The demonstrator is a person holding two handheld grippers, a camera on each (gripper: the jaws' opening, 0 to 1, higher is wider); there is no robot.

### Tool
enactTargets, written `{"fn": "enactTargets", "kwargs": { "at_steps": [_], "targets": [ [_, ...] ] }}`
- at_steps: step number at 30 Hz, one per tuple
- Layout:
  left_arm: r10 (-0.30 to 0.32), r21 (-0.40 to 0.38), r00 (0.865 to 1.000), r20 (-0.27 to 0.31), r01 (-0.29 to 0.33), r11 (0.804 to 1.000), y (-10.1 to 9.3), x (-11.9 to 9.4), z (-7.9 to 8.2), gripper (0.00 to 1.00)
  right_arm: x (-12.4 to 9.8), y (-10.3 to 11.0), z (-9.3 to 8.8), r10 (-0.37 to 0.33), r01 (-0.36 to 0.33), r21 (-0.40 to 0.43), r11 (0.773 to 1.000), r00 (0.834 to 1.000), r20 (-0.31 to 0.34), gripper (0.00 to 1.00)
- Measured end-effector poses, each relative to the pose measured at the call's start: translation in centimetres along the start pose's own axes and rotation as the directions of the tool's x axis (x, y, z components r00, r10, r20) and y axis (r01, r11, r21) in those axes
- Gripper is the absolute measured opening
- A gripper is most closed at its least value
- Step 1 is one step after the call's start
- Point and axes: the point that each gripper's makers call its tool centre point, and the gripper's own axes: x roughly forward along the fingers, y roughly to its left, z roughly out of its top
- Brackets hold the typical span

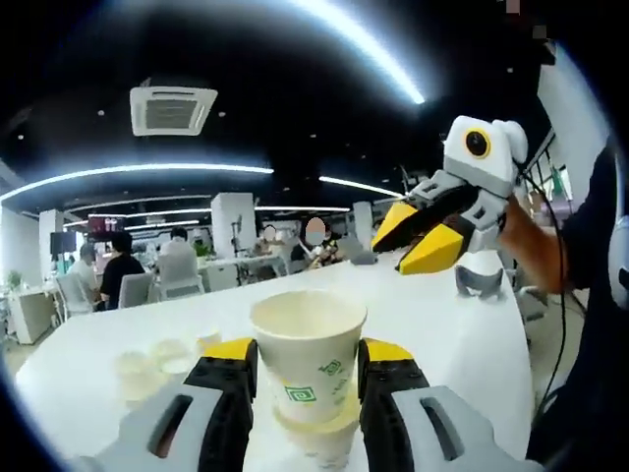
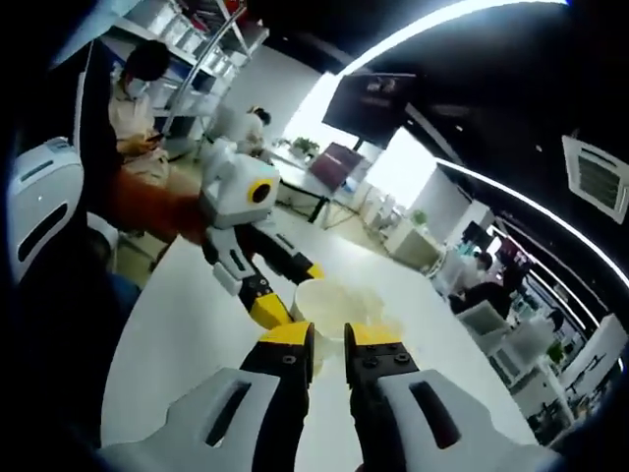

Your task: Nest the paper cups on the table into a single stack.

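left claw (image 1: 309,366): clamped on the top paper cup (image 1: 308,352) at lower centre of the left gripper view; yellow-tipped black jaws are pressed against both cup walls.
top paper cup: tapered round form, matte cream paper, rolled rim, green printed logo on the wall; it is held upright and seated partway into a lower cup (image 1: 319,433), whose rim is seen just beneath it.
loose cups (image 1: 162,362): several more pale cups are seen at lower left of the left gripper view, standing open-side up on the counter (image 1: 462,334); the count cannot be told, as they are blurred.
counter: smooth white glossy top, rounded edge, ceiling light is reflected on it.
right claw (image 2: 329,354): jaws are set nearly together with a narrow gap at lower centre of the right gripper view, nothing gripped between them; in the left gripper view it is seen at upper right (image 1: 418,241), raised above the counter, yellow tips angled down-left.
cup in right gripper view (image 2: 334,303): a pale round open rim is seen just beyond the right claw tips, with the left claw (image 2: 275,300) against it from the left; contact with the right claw cannot be told.
background: office chairs (image 1: 177,273) and seated people are seen at mid left of the left gripper view.
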Motion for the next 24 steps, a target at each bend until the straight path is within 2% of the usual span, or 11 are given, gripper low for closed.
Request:
{"fn": "enactTargets", "kwargs": {
  "at_steps": [5,11,14,16,20,24],
  "targets": [
    [-0.013,-0.005,1.000,-0.009,0.013,1.000,-0.8,0.3,-0.9,0.44,-0.5,-0.3,-0.7,-0.017,0.015,0.069,0.998,1.000,0.026,0.13],
    [-0.029,-0.008,0.999,-0.036,0.029,1.000,-1.0,0.4,-2.3,0.45,-0.6,0.3,-1.5,-0.013,0.012,0.094,0.996,1.000,0.019,0.12],
    [-0.032,-0.005,0.995,-0.091,0.031,0.999,-1.1,0.5,-3.8,0.56,-0.7,0.4,-1.7,-0.012,0.010,0.101,0.995,1.000,0.017,0.12],
    [-0.035,-0.016,0.993,-0.111,0.033,0.999,-1.3,0.4,-4.4,0.60,-0.7,0.4,-1.9,-0.012,0.010,0.106,0.994,1.000,0.016,0.12],
    [-0.037,-0.024,0.992,-0.122,0.035,0.999,-1.5,0.1,-4.8,0.61,-0.6,0.5,-2.1,-0.010,0.009,0.108,0.994,1.000,0.012,0.12],
    [-0.029,-0.037,0.992,-0.121,0.025,0.999,-1.1,-0.4,-4.5,0.63,-0.6,0.5,-2.2,-0.013,0.012,0.111,0.994,1.000,0.006,0.13]
  ]
}}
